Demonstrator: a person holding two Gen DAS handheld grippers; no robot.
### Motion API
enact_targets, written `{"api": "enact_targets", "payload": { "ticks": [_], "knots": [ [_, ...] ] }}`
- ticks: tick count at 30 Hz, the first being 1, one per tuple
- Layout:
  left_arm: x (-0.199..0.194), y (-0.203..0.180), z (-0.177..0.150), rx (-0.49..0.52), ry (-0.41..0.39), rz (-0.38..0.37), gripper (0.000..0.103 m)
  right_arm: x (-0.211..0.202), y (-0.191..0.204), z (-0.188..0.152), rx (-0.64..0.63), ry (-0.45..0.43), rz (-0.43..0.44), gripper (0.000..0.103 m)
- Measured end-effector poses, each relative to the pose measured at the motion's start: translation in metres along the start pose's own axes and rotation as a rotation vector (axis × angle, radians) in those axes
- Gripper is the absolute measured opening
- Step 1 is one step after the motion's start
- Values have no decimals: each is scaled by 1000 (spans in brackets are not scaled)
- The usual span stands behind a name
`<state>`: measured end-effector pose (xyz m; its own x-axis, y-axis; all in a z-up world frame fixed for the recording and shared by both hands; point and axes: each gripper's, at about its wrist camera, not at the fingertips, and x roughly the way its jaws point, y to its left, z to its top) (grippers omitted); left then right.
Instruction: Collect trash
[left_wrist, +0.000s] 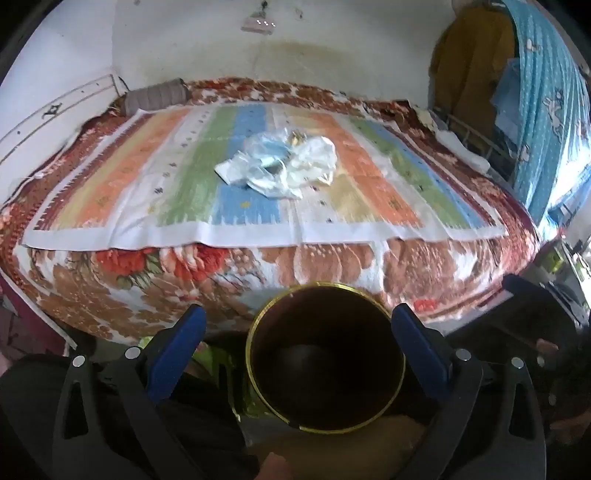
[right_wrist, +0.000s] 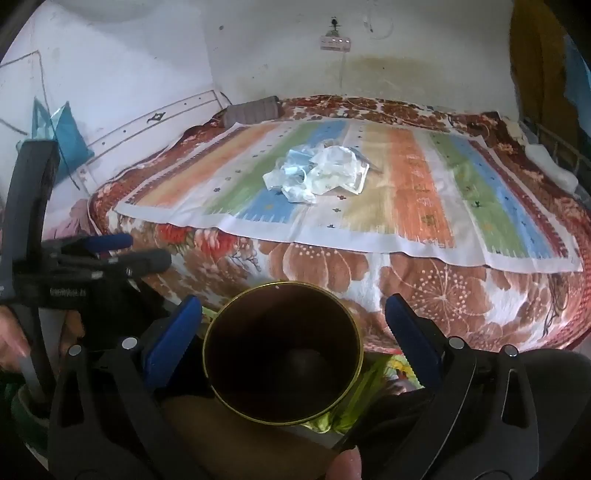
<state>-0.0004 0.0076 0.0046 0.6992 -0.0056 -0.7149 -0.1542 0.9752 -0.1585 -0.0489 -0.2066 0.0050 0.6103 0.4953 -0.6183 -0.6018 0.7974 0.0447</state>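
Note:
A heap of crumpled clear and white plastic wrappers (left_wrist: 280, 166) (right_wrist: 317, 173) lies in the middle of a striped cloth on the bed. Below the bed's near edge stands a dark round bin with a gold rim (left_wrist: 280, 332) (right_wrist: 240, 332), its mouth facing up. My left gripper (left_wrist: 298, 314) hovers over the bin, open, with blue pads either side of the rim and nothing held. My right gripper (right_wrist: 292, 303) is also open above the bin and holds nothing. The left gripper (right_wrist: 92, 258) also shows at the left edge of the right wrist view.
A striped cloth (left_wrist: 110, 184) (right_wrist: 424, 206) covers a floral blanket (left_wrist: 314, 258) (right_wrist: 332, 266) on the bed. A grey pillow roll (left_wrist: 155, 98) lies at the headboard. Blue curtains (left_wrist: 546, 110) and a rail hang at the right. Green foil (right_wrist: 354, 410) lies beside the bin.

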Motion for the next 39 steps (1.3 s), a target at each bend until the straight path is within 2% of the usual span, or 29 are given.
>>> {"api": "enact_targets", "payload": {
  "ticks": [3,7,9,12,17,22,29,35,39],
  "knots": [
    [-3,4,3,-19,-28,-38,98,6,-15,6,29,-7,3,95],
    [1,3,3,-36,15,-146,98,14,-29,10,58,-12,11,95],
    [1,0,5,-25,-2,-105,98,17,-31,11,55,-11,19,95],
    [4,3,7,-45,14,-72,98,16,-28,12,47,-9,11,95],
    [1,10,4,-67,20,-75,98,19,-28,11,43,19,4,95],
    [5,5,4,-32,49,-85,98,19,-29,10,48,17,9,95],
    [-1,3,3,-30,20,-83,98,18,-28,10,51,22,15,94],
    [0,-4,4,10,11,-25,98,18,-26,10,49,30,43,94],
    [-6,9,7,-63,-19,-35,98,18,-28,12,63,32,50,94]
  ]
}}
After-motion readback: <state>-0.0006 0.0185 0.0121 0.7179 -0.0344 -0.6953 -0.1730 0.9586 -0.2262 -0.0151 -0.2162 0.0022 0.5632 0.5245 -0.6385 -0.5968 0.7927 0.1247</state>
